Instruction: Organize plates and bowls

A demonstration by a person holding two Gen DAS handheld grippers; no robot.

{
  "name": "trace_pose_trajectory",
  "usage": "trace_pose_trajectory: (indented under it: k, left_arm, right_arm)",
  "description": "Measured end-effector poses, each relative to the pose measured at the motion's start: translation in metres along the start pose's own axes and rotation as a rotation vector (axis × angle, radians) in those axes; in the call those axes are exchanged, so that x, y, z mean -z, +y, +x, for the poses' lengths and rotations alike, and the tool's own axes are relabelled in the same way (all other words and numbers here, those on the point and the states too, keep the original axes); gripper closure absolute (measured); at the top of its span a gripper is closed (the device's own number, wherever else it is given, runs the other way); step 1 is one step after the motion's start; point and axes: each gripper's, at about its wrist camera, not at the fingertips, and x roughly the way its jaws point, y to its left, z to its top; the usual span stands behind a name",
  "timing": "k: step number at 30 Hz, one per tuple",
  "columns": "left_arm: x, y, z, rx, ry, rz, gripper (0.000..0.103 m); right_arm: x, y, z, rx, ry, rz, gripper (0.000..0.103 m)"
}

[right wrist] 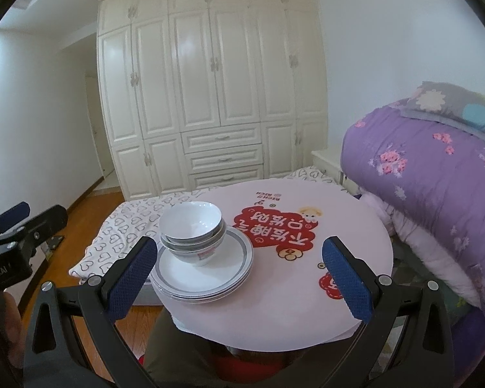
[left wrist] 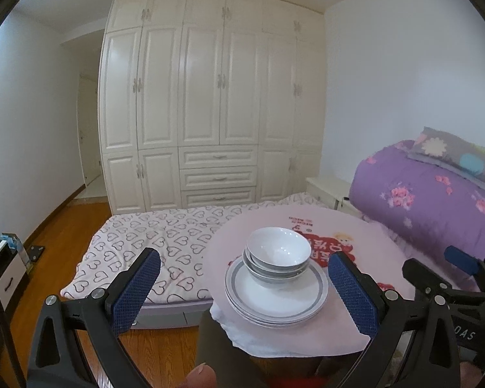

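Left wrist view. Left gripper (left wrist: 242,286): jaws spread wide, holding nothing; blue pads at either side of the frame. Stack of bowls (left wrist: 277,258): white, grey-banded, nested; exact count hard to make out, about three. Sits on the far part of the stack of plates (left wrist: 276,294), white with grey rim bands, several deep, edges only partly separable. Both stacks lie between and just beyond the fingertips, nearer the right-hand pad, not touching either. Round table (left wrist: 307,333) under a pink printed cloth; near edge cut off by the gripper body. Right gripper (left wrist: 449,274): seen at the right margin from the side, partly cropped; its jaw state cannot be told here. Bed (left wrist: 152,236) with heart-print sheet beyond; white wardrobe (left wrist: 210,97) behind; purple quilt (left wrist: 430,200) at right.

Right wrist view. Right gripper (right wrist: 239,281): released, jaws wide, empty. Stack of bowls (right wrist: 194,228) on stack of plates (right wrist: 203,271), at the table's left side, just beyond the left-hand pad, which overlaps the plates' rim in the picture; contact cannot be told. Left gripper (right wrist: 13,229): at the left edge, mostly cropped. Round table (right wrist: 291,307): red print on cloth, lettering upside down.
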Motion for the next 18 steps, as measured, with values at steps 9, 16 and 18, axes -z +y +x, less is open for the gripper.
trace_pose_trajectory:
  k: [9, 16, 18]
  left_arm:
    - [-0.012, 0.001, 0.005, -0.063, -0.009, 0.032, 0.001]
    - [-0.012, -0.003, 0.012, -0.035, 0.004, 0.031, 0.001]
    - [-0.013, -0.003, 0.013, -0.028, 0.006, 0.027, 0.001]
  right_arm:
    - [0.001, -0.003, -0.002, 0.002, -0.006, 0.002, 0.0]
    - [0.001, -0.002, -0.002, 0.006, -0.006, 0.003, 0.0]
    - [0.001, -0.002, -0.002, 0.003, -0.006, 0.004, 0.0]
